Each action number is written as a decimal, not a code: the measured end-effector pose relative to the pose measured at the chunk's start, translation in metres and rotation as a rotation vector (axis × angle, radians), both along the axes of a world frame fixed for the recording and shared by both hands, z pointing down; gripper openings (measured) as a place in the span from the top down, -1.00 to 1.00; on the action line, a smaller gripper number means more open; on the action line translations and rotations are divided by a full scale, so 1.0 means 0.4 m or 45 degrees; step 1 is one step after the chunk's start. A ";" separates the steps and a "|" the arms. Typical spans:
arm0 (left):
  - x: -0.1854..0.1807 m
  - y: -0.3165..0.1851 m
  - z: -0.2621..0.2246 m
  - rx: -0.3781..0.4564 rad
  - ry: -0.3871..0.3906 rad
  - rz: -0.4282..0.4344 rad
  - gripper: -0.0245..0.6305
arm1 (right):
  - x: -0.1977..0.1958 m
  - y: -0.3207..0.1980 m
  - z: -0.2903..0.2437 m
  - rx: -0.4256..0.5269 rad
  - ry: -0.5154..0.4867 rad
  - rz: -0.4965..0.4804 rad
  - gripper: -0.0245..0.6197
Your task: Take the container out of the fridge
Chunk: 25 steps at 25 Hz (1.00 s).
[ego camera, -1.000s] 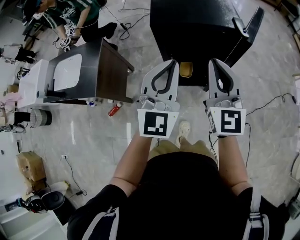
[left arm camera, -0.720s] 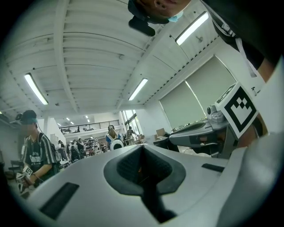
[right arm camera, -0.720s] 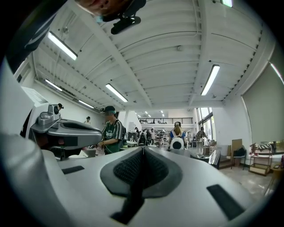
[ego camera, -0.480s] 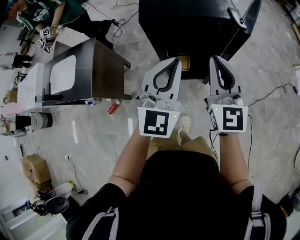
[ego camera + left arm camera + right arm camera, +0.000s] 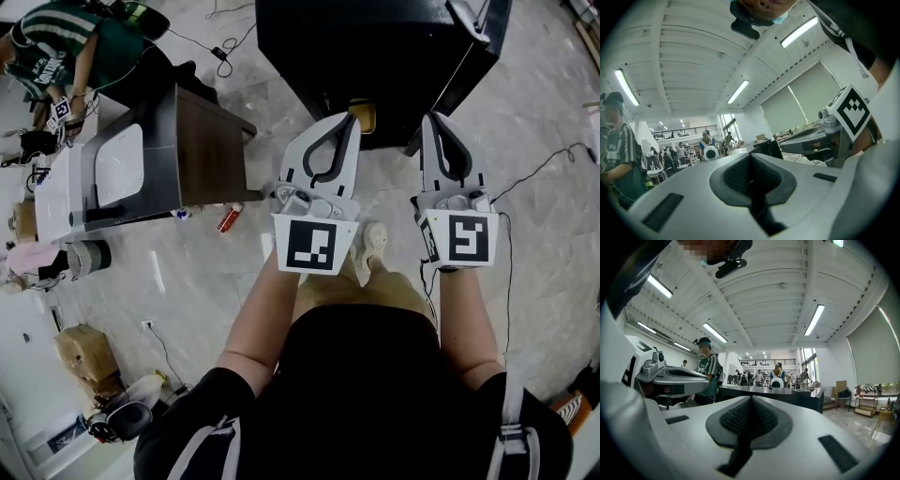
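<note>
A black fridge (image 5: pixel 375 47) stands on the floor ahead of me in the head view, its door (image 5: pixel 480 37) swung out at the right. A small tan thing (image 5: pixel 362 115) shows at the fridge's near edge; I cannot tell what it is. My left gripper (image 5: pixel 348 118) and right gripper (image 5: pixel 431 120) are held side by side in front of the fridge, pointing at it. Both are shut with nothing between the jaws. The left gripper (image 5: pixel 750 155) and the right gripper (image 5: pixel 751 397) show closed pads in their own views, which face upward at the ceiling.
A dark table (image 5: pixel 202 150) with a white appliance (image 5: pixel 117 164) stands at the left. A person in a green striped shirt (image 5: pixel 56 47) is beyond it. A red can (image 5: pixel 228 219) lies on the floor, and cables (image 5: pixel 548 161) run at the right.
The head view has moved toward the fridge, which now sits higher and nearer the grippers. Both grippers stay shut and side by side.
</note>
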<state>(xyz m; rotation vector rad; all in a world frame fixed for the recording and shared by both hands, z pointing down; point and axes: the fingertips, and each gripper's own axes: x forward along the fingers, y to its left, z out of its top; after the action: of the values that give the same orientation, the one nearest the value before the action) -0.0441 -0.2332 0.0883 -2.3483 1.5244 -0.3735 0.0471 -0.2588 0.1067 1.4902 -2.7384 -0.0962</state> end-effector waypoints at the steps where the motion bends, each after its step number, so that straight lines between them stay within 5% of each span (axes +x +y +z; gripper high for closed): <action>1: -0.006 -0.008 0.006 -0.004 0.006 0.009 0.86 | -0.007 -0.005 0.004 -0.002 0.005 0.009 0.81; 12: -0.099 -0.124 0.079 -0.042 0.057 0.128 0.86 | -0.118 -0.081 0.020 -0.022 0.012 0.132 0.81; 17: -0.114 -0.163 0.148 -0.067 0.111 0.185 0.86 | -0.122 -0.091 0.107 -0.065 0.136 0.173 0.81; 25: -0.124 -0.201 0.226 -0.089 0.179 0.202 0.86 | -0.163 -0.118 0.166 -0.065 0.110 0.147 0.81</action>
<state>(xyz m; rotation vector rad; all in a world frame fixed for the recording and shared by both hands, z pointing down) -0.0936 -0.3136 0.1787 -2.5780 1.3917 -0.2304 -0.0182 -0.3059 0.1732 1.5874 -2.5626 -0.0854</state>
